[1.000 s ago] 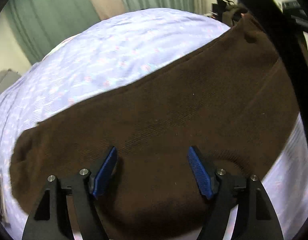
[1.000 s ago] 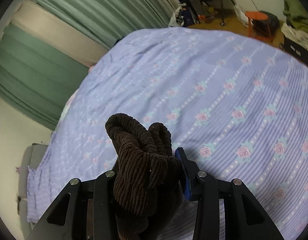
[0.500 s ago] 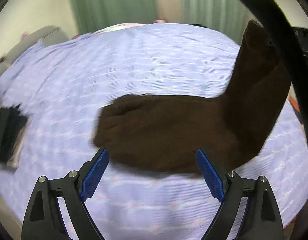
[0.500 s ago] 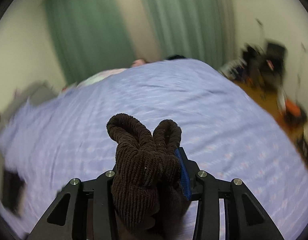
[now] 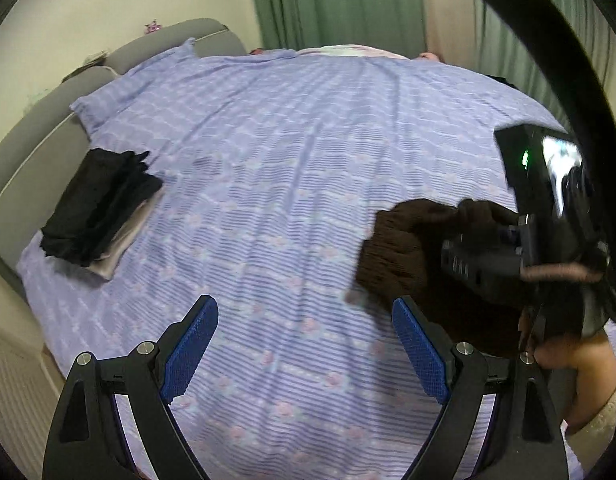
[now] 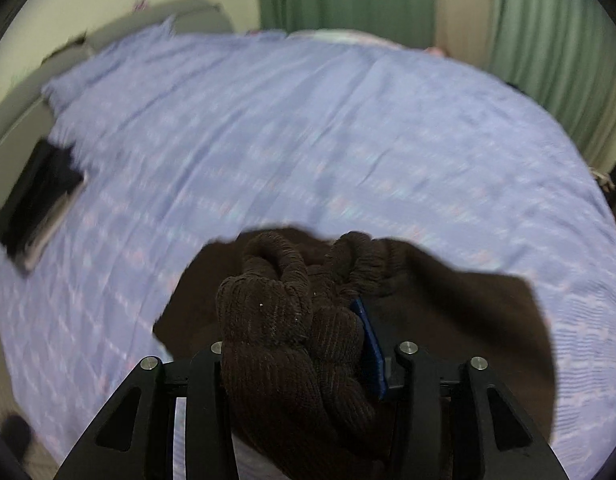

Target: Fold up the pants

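The brown corduroy pants (image 6: 447,320) lie partly spread on the lilac flowered bed sheet (image 5: 288,160). One bunched end (image 6: 276,320) stands up between the jaws of my right gripper (image 6: 292,320). Its jaws are opening, with the blue pad (image 6: 367,332) still against the cloth. In the left wrist view the pants (image 5: 399,252) show at the right, under the right gripper's black body. My left gripper (image 5: 304,308) hangs open above bare sheet, left of the pants, with nothing between its blue pads.
A stack of folded dark clothes (image 5: 100,212) lies at the bed's left edge, also in the right wrist view (image 6: 36,204). A grey padded headboard (image 5: 36,132) runs behind it. Green curtains (image 5: 339,0) hang at the back. A person's forearm (image 5: 587,380) is at the lower right.
The left gripper left the pants, opened wider and lifted away over bare sheet. The right gripper swung the bunched end across the bed; the rest of the pants now lies under it.
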The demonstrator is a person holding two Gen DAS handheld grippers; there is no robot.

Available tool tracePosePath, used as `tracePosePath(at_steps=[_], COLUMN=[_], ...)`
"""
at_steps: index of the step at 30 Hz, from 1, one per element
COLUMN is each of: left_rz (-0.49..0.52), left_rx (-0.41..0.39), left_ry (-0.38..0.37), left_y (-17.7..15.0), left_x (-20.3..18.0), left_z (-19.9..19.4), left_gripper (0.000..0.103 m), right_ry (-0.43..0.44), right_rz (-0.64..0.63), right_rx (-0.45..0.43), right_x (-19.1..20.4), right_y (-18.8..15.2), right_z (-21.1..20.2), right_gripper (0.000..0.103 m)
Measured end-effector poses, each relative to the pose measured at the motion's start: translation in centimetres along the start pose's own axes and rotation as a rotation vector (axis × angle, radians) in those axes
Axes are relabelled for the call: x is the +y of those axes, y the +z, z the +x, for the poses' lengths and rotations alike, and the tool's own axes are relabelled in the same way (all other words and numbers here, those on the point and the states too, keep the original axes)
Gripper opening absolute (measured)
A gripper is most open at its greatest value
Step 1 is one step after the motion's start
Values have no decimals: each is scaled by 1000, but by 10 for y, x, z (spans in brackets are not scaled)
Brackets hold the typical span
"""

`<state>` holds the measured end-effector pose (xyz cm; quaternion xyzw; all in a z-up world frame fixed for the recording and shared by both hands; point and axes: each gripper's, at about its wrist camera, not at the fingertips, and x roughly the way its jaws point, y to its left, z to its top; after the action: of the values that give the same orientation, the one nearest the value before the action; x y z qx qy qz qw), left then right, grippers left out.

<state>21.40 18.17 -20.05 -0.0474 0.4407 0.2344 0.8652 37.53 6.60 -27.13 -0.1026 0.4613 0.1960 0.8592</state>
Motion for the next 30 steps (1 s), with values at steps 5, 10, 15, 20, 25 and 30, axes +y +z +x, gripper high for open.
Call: tracePosePath(at_steps=[5,10,15,20,25,30], left_rz=[-30,-18,24,101,53,-116], left_rx=[-20,-90,-62,-35,107,213], left_ry=[12,-15,-237,-425,-512,-541], left_y=[17,34,45,52,53,39], left_x=[14,13,-26,-84,-114,-102], left_z=[1,-14,-5,22,62,74], left_gripper=[92,96,96,94,63,59], right_ry=[166,222,7,-123,-117,-84], right_rz=[-37,87,318,487,573,628], right_rx=[-20,-96,-125,-48,-18,-13], right_x=[15,-13,-94,-164,-185,-186], right_y=[-14,-34,-72,-104,-120,-129], right_z=[-24,-91,-129,-114,-97,-85], right_gripper=[83,83,86,86,86,86])
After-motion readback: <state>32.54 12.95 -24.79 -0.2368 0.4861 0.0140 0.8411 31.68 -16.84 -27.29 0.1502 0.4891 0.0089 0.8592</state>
